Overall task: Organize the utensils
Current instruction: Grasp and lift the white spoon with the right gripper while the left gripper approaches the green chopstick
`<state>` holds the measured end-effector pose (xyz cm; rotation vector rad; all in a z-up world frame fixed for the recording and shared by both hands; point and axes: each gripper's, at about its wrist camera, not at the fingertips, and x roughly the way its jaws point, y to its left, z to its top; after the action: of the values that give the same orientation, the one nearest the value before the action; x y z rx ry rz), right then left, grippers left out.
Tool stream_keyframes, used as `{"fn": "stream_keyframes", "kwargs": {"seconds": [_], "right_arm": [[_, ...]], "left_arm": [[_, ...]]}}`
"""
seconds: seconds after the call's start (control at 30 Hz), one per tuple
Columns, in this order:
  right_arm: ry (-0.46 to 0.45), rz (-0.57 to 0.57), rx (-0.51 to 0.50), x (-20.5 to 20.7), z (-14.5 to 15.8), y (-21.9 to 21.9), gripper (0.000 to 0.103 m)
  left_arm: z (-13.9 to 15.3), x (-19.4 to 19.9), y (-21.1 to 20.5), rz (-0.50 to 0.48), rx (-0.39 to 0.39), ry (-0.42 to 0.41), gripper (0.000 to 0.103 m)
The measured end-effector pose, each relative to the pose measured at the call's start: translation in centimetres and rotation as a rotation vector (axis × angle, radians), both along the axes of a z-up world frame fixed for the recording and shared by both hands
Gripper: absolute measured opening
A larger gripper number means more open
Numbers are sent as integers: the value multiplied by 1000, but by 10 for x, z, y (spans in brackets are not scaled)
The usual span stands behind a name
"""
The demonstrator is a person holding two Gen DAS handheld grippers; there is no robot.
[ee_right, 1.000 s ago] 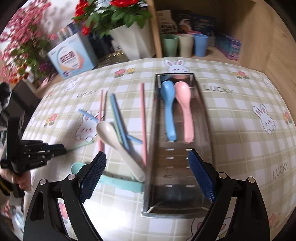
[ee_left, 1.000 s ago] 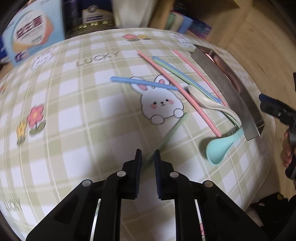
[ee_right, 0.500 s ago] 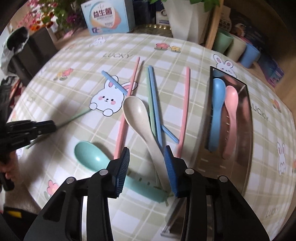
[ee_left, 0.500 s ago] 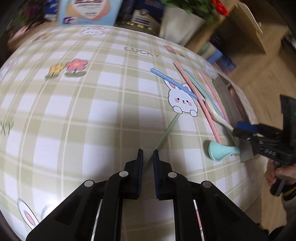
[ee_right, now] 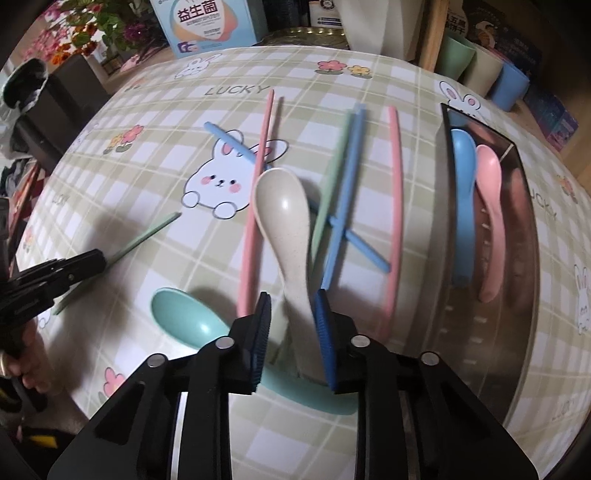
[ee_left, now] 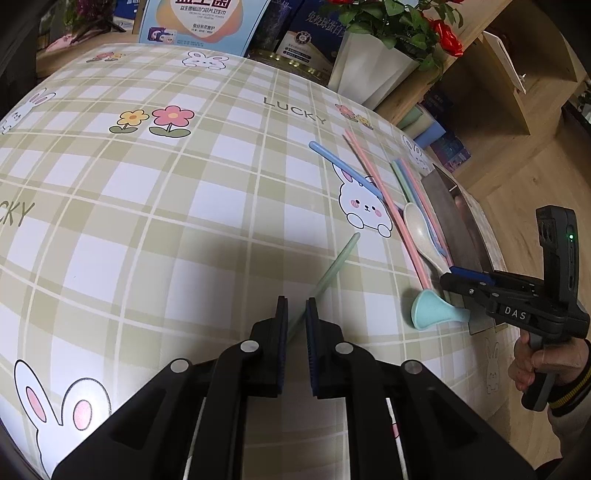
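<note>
My left gripper [ee_left: 294, 314] is shut on a green chopstick [ee_left: 332, 264], whose far end rests near the bunny print; it shows in the right wrist view [ee_right: 144, 236] too. My right gripper [ee_right: 291, 325] has its jaws close around the handle of a cream spoon [ee_right: 284, 218], narrowly open, not clearly touching. A teal spoon [ee_right: 184, 314] lies under it. Pink [ee_right: 393, 206], blue [ee_right: 345, 199] and green chopsticks [ee_right: 328, 195] lie loose. A steel tray [ee_right: 517, 332] at right holds a blue spoon [ee_right: 463, 206] and a pink spoon [ee_right: 491, 214].
The table carries a checked bunny cloth [ee_left: 166, 221]. Behind it stand a white flower pot [ee_left: 365, 70], boxes [ee_right: 210, 26] and several cups [ee_right: 480, 66] on a wooden shelf. The table's edge is close on the near side in both views.
My right gripper has closed in and moved down over the cream spoon's handle. My left gripper has kept hold of the green chopstick and swung its view left.
</note>
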<state>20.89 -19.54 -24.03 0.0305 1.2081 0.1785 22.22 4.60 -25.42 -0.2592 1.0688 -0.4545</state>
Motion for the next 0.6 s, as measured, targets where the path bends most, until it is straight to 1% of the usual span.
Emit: {"fn": "stream_keyframes", "kwargs": {"seconds": [0.27,0.37,0.47,0.5,0.6], "right_arm": [[-14,-14,-3,1,-6,7,14],[-35,-42,19,-2,-6,6,14],[-59,-84,76,-9,-4,0,14],[-65,-100,100,-12,-4,-2,14],[-83,-133,152,-18,-1,-8,14]], "left_arm": [[0,-3,1,9,3,-17,11],[0,-4,0,9,4,-20,11],[-1,-4,0,8,11,-23,11],[0,-4,-1,7,19,-25,11],[4,-8,-12,-42,101,-58,11]]}}
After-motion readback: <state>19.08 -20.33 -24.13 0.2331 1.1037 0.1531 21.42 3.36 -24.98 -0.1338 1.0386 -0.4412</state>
